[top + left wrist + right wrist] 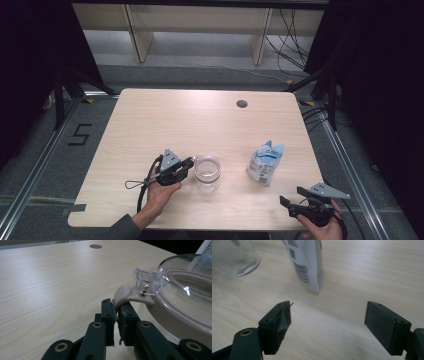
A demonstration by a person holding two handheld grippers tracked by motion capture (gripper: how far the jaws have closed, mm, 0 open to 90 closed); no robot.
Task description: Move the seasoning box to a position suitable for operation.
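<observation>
— Left gripper view first, nearest thing: what have the left tongs [117, 322] got?

— They are pinched nearly shut on the beige tab [126, 295] that sticks out from under the lid [185, 287] of the glass jar [207, 174]. The tab looks soft and rubbery (a seal's pull-tab, I would judge), so it will stretch and bend before it gives.

— And the jar itself?

— It stands near the front of the surface [165, 125], just beside the left tongs in the high view. Clear glass: stiff, smooth, slippery, and breakable if it tips. It looks empty, so probably light enough to slide when the tab is pulled.

— Where would you hold it, then?

— Around the body, below the rim, to steady it; the small clear clip [147, 281] on the lid looks too slight for a firm grip.

— Right side?

— The right tongs [328, 322] stand wide, holding nothing, low over the front right corner. Beyond them stands a white pouch [305, 262], soft-sided and upright, well apart from the jar.
</observation>
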